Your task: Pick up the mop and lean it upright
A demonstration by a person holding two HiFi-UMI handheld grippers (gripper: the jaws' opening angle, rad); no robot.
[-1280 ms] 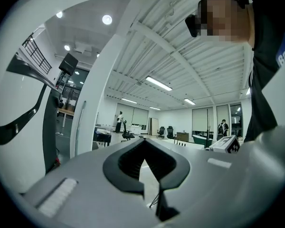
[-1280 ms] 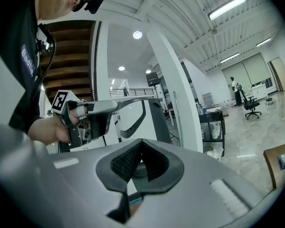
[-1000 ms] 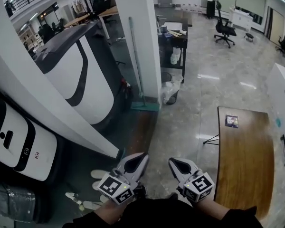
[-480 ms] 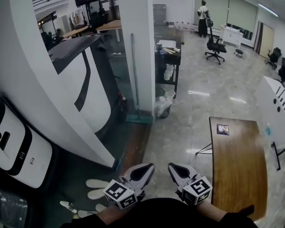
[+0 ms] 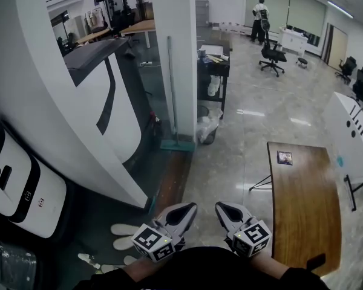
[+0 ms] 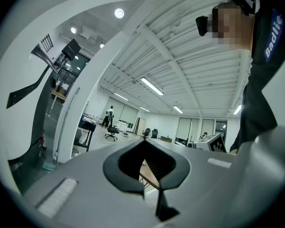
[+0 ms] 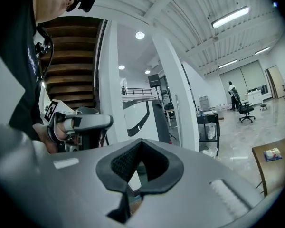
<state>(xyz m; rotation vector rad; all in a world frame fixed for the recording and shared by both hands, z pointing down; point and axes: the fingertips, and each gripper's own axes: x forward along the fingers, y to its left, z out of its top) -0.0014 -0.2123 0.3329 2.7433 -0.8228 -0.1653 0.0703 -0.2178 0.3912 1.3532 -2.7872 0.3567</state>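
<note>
Left tongs [image 5: 183,212], grey moulded plastic with ribbed black pads: tips pressed together, nothing between them. Right tongs [image 5: 227,212]: same build, likewise closed and empty. Each carries a cube of black-and-white square markers. Both are held side by side over the glossy pale stone floor [image 5: 248,132]. The teal-headed mop with slim pale pole [image 5: 172,95] stands upright against the square white pillar [image 5: 175,41], its flat head on the floor at the pillar's foot, well apart from the tongs.
</note>
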